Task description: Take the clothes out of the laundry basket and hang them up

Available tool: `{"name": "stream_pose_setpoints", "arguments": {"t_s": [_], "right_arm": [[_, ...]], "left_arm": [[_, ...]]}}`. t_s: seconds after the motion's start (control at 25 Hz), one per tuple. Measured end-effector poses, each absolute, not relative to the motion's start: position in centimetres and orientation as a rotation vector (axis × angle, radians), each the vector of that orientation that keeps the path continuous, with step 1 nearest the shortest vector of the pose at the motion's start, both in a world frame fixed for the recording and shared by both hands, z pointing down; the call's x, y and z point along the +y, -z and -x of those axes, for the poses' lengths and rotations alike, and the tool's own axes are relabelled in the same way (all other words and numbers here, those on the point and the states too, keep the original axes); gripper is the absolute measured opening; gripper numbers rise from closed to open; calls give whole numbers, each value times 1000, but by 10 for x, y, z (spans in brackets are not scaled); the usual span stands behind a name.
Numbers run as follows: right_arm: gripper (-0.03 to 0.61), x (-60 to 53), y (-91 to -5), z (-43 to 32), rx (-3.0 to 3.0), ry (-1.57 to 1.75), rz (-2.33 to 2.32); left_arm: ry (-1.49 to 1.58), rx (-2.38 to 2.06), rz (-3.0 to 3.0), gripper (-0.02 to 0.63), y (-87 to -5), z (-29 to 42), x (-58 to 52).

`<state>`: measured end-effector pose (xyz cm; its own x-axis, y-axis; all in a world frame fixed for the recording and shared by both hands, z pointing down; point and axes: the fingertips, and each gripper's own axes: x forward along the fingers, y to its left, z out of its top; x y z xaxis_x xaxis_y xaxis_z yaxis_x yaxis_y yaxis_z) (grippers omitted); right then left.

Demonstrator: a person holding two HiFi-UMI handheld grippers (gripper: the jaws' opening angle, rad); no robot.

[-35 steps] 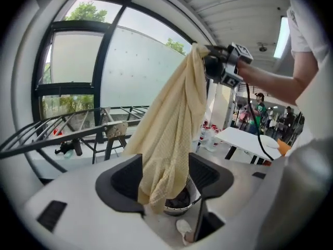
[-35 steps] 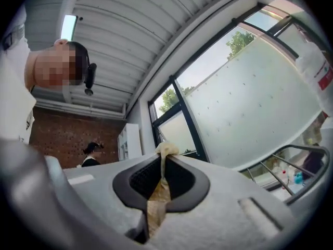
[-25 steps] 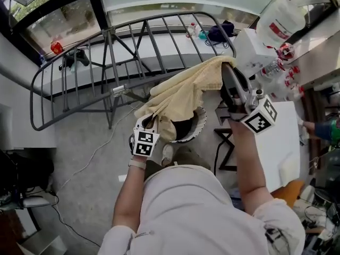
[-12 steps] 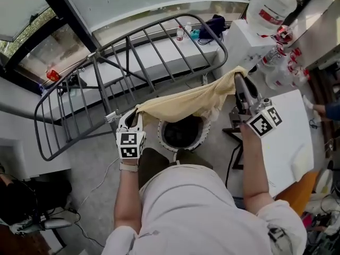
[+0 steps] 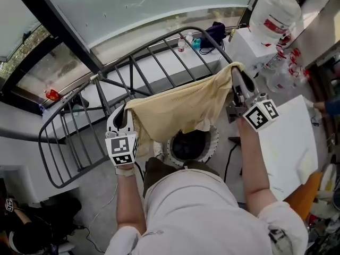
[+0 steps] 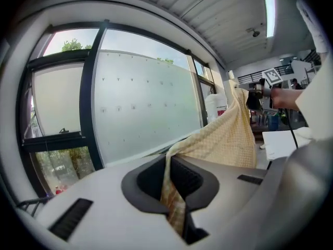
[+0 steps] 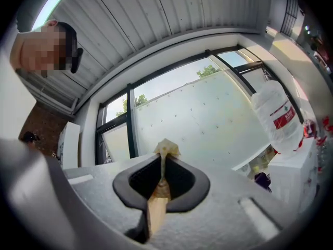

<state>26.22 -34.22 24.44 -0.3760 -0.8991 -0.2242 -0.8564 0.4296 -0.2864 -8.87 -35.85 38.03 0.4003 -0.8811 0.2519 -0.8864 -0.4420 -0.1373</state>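
Note:
A pale yellow waffle-weave cloth [image 5: 175, 113] hangs stretched between my two grippers, above the round white laundry basket [image 5: 213, 142], which holds dark clothes. My left gripper [image 5: 123, 113] is shut on the cloth's left corner. In the left gripper view that cloth [image 6: 229, 139] runs from the left gripper [image 6: 170, 163] up toward the right one. My right gripper [image 5: 236, 70] is shut on the right corner, and a tip of the cloth [image 7: 165, 150] pokes out past the right gripper [image 7: 162, 163]. The dark metal drying rack [image 5: 154, 62] stands just beyond the cloth.
A white table [image 5: 287, 142] stands at the right, with a water jug [image 5: 273, 9] and bottles behind it. On the ledge past the rack lie a dark bag [image 5: 215, 31] and small bottles. A large frosted window [image 6: 140, 98] fills the far side.
Both grippers have risen and drawn apart, the left one moving up and to the left. The cloth went from a bunched fold to a spread sheet over the basket.

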Motion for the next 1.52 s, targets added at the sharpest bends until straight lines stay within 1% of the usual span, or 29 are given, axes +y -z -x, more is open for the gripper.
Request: {"name": "stream_pose_setpoints", "arguments": {"t_s": [0.28,0.48,0.64,0.92,1.12,1.28,1.36,1.4,1.44,1.48,1.52], "right_arm": [[15,-463,-214,-206,2400,132,1510],[15,-546,-199,-188,2380,149,1541],[15,-598,-198,-170,2368,157,1550],[17,-663,-283,-148,2462,374,1703],[17,-673,-357,-137,2552,516,1813],[38,-665,-415,-128,2633,678,1868],[64,-660,-440,-127,2664,743,1897],[97,-657,-451,-125,2683,781,1902],[159,-654,-462,-122,2703,826,1901],[243,-651,-472,-120,2721,870,1900],[271,-646,-480,-118,2737,900,1904]], "left_arm": [[-331,-1715,-2585,15,-344,143,-467],[-235,-1796,-2558,15,-316,168,-534],[-209,-1831,-2507,15,-314,185,-578],[-356,-1742,-2382,15,-386,195,-617],[-456,-1661,-2333,15,-439,197,-627],[-552,-1601,-2290,15,-475,201,-622],[-580,-1563,-2270,17,-492,202,-619],[-592,-1548,-2264,19,-499,202,-618],[-605,-1536,-2263,33,-505,201,-617],[-619,-1527,-2263,62,-510,201,-616],[-636,-1519,-2263,96,-515,201,-615]]}}
